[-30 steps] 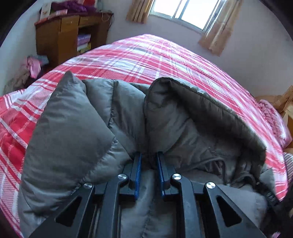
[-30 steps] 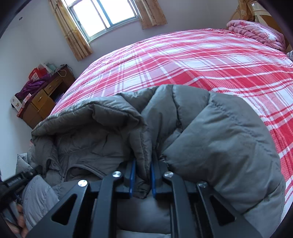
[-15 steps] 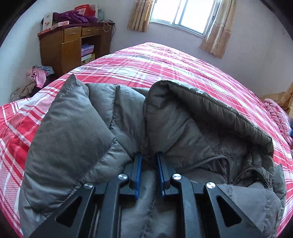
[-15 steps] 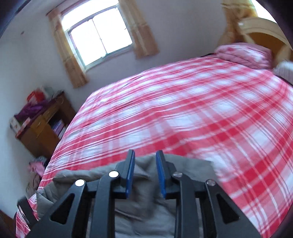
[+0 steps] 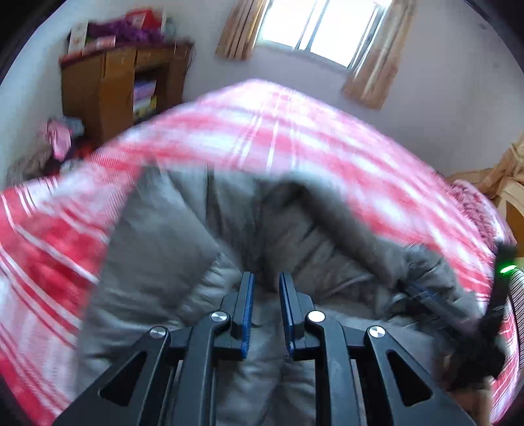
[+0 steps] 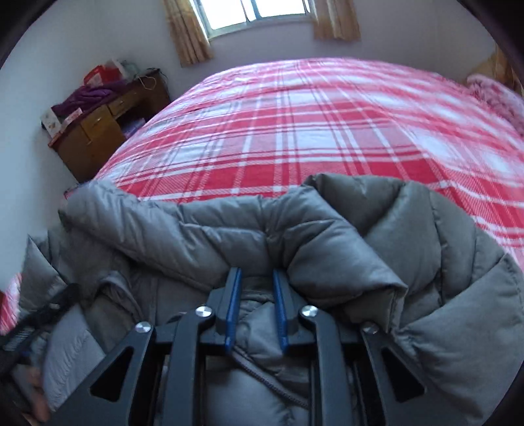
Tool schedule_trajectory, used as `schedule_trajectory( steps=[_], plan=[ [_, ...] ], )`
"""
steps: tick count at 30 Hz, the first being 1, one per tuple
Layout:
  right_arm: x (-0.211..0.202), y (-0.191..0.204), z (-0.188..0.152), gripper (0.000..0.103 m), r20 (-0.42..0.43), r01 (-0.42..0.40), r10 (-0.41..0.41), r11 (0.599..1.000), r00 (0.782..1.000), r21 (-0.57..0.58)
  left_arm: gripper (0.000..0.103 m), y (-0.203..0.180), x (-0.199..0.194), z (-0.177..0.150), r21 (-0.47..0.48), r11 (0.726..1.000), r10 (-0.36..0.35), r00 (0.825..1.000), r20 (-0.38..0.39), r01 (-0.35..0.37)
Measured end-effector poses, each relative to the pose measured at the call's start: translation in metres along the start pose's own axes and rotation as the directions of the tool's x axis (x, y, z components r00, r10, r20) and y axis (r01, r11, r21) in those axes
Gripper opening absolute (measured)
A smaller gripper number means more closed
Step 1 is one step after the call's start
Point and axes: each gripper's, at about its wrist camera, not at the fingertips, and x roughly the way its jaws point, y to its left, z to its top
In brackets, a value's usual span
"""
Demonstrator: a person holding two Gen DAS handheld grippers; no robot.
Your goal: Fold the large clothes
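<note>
A grey padded jacket (image 6: 344,242) lies bunched on a bed with a red plaid cover (image 6: 311,131). It also shows, blurred, in the left wrist view (image 5: 183,249). My right gripper (image 6: 253,275) is open, its blue pads against the jacket's collar fold with no cloth pinched between them. My left gripper (image 5: 265,278) is open over the jacket's shoulder and holds nothing. The right gripper's body appears at the right edge of the left wrist view (image 5: 491,311); the left gripper shows at the left edge of the right wrist view (image 6: 36,314).
A wooden desk (image 6: 98,131) with clutter on top stands left of the bed, by a clothes heap (image 5: 59,141) on the floor. A curtained window (image 6: 255,16) is behind the bed. A pink quilt (image 6: 494,95) lies at the far right.
Both grippers have let go of the jacket and opened. The right gripper swung up off the jacket and came back down onto the collar. The left view is now blurred by motion.
</note>
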Motion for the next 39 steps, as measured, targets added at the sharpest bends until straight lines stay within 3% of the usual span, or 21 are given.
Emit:
schedule_trajectory(
  steps=[4, 6, 9, 12, 16, 18, 20, 25, 28, 32, 35, 37, 39],
  plan=[
    [-0.001, 0.007, -0.001, 0.021, 0.011, 0.030, -0.030, 0.999, 1.000, -0.037, 0.017, -0.023, -0.020, 0.046, 0.053, 0.998, 0.022, 0.998, 0.067, -0.026],
    [-0.001, 0.002, -0.001, 0.021, 0.014, 0.011, -0.010, 1.000, 1.000, -0.021, 0.017, -0.051, -0.007, 0.074, 0.134, 0.990, 0.041, 0.997, 0.070, -0.050],
    [-0.001, -0.003, -0.001, 0.021, 0.014, -0.014, 0.014, 1.000, 1.000, -0.011, 0.017, -0.077, 0.032, 0.090, 0.208, 0.976, 0.053, 0.998, 0.031, -0.058],
    [-0.001, -0.005, -0.002, 0.021, 0.019, -0.030, 0.030, 1.000, 0.999, -0.006, 0.017, -0.077, 0.073, 0.084, 0.228, 0.962, 0.161, 0.986, -0.037, -0.148],
    [-0.001, -0.008, -0.002, 0.021, 0.024, -0.056, 0.056, 0.998, 0.998, 0.006, 0.017, -0.042, 0.098, 0.052, 0.186, 0.959, 0.243, 0.959, -0.143, -0.215],
    [-0.001, -0.010, -0.003, 0.021, 0.026, -0.077, 0.076, 0.997, 0.997, 0.020, 0.017, -0.033, 0.101, 0.033, 0.196, 0.958, 0.239, 0.961, -0.142, -0.210],
    [-0.002, -0.013, -0.003, 0.021, 0.029, -0.098, 0.097, 0.995, 0.995, 0.033, 0.017, -0.029, 0.097, 0.016, 0.201, 0.957, 0.230, 0.970, -0.080, -0.211],
    [-0.005, -0.016, -0.002, 0.021, 0.039, -0.122, 0.120, 0.991, 0.992, 0.059, 0.017, -0.023, 0.100, 0.014, 0.161, 0.968, 0.201, 0.978, -0.052, -0.190],
    [-0.015, -0.032, 0.003, 0.021, 0.064, -0.178, 0.170, 0.972, 0.983, 0.150, 0.017, -0.019, 0.100, 0.015, 0.137, 0.977, 0.172, 0.984, -0.051, -0.163],
    [-0.031, -0.048, 0.011, 0.021, 0.075, -0.108, 0.095, 0.974, 0.993, 0.197, 0.017, -0.019, 0.099, 0.015, 0.129, 0.980, 0.160, 0.986, -0.048, -0.153],
    [-0.037, -0.054, 0.015, 0.021, 0.068, 0.032, -0.043, 0.988, 0.997, 0.153, 0.017, -0.019, 0.099, 0.015, 0.128, 0.980, 0.158, 0.986, -0.047, -0.151],
    [-0.023, -0.060, 0.012, 0.021, 0.000, 0.117, -0.117, 0.987, 0.993, 0.114, 0.017, -0.018, 0.099, 0.015, 0.128, 0.980, 0.158, 0.986, -0.046, -0.151],
    [-0.016, -0.064, 0.009, 0.021, -0.001, 0.094, -0.094, 0.988, 0.996, 0.120, 0.017, -0.019, 0.099, 0.015, 0.130, 0.980, 0.159, 0.986, -0.045, -0.152]
  ],
)
